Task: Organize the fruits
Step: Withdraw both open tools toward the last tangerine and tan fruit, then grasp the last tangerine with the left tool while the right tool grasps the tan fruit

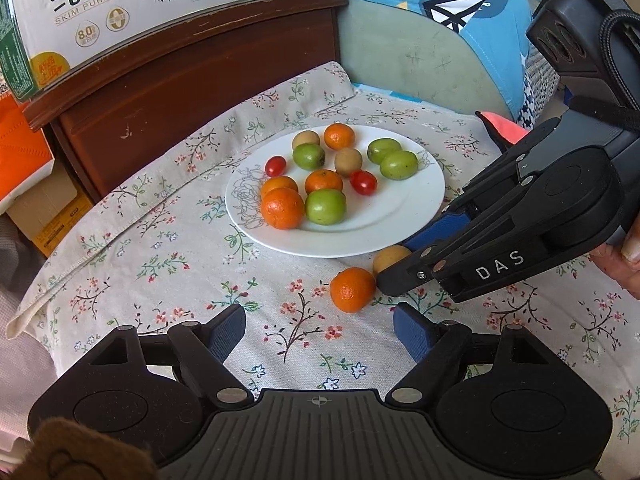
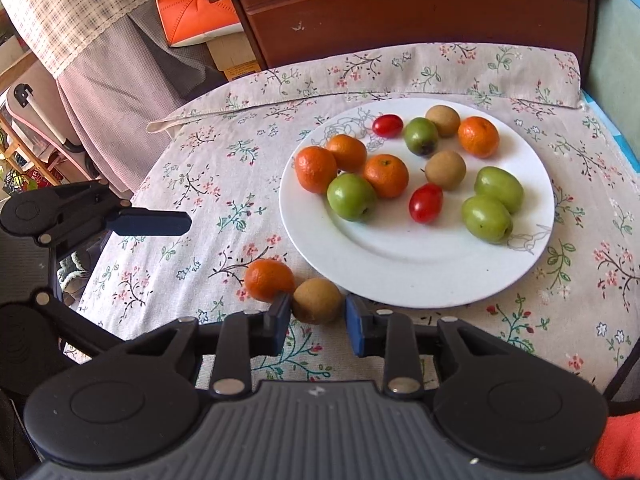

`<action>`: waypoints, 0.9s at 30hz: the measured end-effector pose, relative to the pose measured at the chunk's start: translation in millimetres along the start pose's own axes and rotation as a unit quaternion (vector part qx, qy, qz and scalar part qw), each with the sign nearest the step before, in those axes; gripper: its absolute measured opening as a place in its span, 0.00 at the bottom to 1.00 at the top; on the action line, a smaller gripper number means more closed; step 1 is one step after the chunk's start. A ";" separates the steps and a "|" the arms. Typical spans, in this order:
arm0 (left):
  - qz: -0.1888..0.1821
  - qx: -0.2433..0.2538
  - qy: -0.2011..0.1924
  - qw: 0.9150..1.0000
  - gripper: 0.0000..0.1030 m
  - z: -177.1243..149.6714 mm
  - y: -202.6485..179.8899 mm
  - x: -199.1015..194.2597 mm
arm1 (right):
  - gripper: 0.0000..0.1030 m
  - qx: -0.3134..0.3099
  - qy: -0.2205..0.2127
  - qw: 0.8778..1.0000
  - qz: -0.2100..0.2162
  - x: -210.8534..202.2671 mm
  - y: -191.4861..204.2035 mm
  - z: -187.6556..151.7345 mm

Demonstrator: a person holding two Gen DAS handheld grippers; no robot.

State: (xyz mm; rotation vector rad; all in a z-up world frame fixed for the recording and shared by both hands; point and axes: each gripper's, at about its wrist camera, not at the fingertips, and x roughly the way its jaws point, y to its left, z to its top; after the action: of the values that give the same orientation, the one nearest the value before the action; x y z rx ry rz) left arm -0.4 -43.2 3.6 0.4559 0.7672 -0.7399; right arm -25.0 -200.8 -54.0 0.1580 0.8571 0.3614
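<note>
A white plate on the floral cloth holds several oranges, green fruits, brown kiwis and two red tomatoes. A loose orange and a brown kiwi lie on the cloth at the plate's near edge. My right gripper has its blue pads on either side of the kiwi, close to it; contact is not clear. My left gripper is open and empty, just short of the loose orange; one finger shows in the right wrist view.
A dark wooden headboard stands behind the cloth. A milk carton box sits on it. An orange box and a blue cushion flank it. The cloth's edge drops off at the left.
</note>
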 end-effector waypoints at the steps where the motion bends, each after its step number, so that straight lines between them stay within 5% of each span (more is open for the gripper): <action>1: -0.002 0.000 -0.001 1.000 0.80 0.7 -0.9 1.5 | 0.27 -0.002 0.000 1.000 0.001 -1.6 0.2 -0.4; 15: -0.014 -0.017 -0.004 1.000 0.75 6.8 -8.9 20.4 | 0.27 0.010 -0.008 1.000 -0.006 -27.6 -11.0 0.4; 20: -0.014 -0.029 0.005 0.999 0.59 8.7 -8.9 27.9 | 0.27 0.005 -0.007 1.000 -0.010 -30.6 -12.1 0.0; 27: -0.018 -0.036 0.010 0.999 0.49 11.4 -11.2 33.9 | 0.27 0.003 -0.007 1.000 -0.017 -32.3 -12.5 0.3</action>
State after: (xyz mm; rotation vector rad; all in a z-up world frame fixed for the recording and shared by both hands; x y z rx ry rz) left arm 13.2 -72.2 -15.9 0.3851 0.8206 -0.7395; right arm -40.9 -224.4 -34.4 0.1502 0.8451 0.3250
